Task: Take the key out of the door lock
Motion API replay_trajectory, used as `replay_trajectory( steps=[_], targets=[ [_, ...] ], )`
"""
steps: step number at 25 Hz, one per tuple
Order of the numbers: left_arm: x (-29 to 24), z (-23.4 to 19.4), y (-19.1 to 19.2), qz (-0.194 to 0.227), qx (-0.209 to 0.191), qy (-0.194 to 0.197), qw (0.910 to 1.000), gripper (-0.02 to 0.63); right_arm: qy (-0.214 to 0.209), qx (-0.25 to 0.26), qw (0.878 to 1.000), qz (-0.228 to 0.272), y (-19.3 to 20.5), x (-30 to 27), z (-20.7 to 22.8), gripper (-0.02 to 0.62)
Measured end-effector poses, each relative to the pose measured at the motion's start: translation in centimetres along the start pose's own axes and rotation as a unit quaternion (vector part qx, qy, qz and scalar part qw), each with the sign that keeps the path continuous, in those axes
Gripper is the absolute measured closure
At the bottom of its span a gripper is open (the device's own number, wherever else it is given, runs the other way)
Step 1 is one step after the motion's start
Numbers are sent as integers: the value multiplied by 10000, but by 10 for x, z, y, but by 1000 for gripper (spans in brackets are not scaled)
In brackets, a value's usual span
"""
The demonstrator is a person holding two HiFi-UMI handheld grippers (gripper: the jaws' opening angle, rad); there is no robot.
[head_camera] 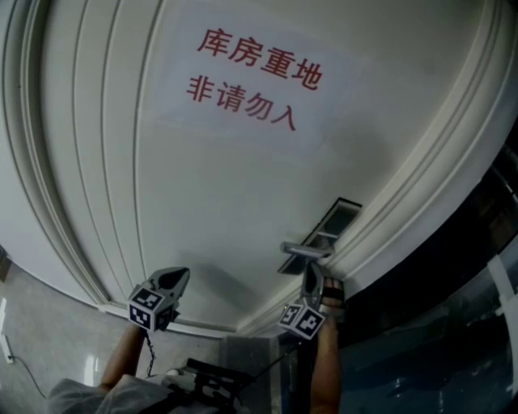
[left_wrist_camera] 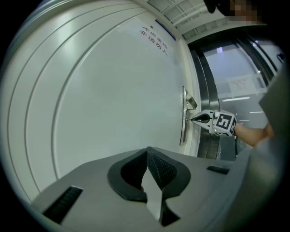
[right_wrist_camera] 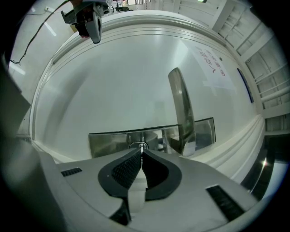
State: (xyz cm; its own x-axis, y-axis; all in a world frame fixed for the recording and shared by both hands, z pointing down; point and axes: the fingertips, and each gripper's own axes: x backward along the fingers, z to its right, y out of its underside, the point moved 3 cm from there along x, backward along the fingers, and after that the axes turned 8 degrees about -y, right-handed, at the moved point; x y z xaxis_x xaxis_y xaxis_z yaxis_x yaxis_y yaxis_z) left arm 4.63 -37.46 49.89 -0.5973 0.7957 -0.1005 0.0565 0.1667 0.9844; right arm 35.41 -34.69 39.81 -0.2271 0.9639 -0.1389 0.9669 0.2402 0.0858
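White panelled door [head_camera: 243,186] fills most of head view, w/ ribbed moulding [head_camera: 73,202] down its left side & thicker trim [head_camera: 421,186] at its right edge. Paper sign [head_camera: 255,77] w/ red Chinese chars stuck near door's top. Grey floor [head_camera: 48,311] at bottom left corner. Right of door: dark glass [head_camera: 453,323], reflective. In left gripper view the glass is brighter, daylight coming thru, notice sheet [left_wrist_camera: 240,84] on it, metal frame [left_wrist_camera: 206,81] betw. it & door; slatted ceiling panels [left_wrist_camera: 181,13] above. Light on door soft, even.
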Motion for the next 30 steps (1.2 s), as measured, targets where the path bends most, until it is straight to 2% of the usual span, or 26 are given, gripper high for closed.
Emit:
replay_trajectory(
  steps=[30],
  targets=[
    [1, 1, 1, -18, -41, 11, 10000, 601, 12, 274, 9996, -107, 0, 0, -1, 575]
  ],
)
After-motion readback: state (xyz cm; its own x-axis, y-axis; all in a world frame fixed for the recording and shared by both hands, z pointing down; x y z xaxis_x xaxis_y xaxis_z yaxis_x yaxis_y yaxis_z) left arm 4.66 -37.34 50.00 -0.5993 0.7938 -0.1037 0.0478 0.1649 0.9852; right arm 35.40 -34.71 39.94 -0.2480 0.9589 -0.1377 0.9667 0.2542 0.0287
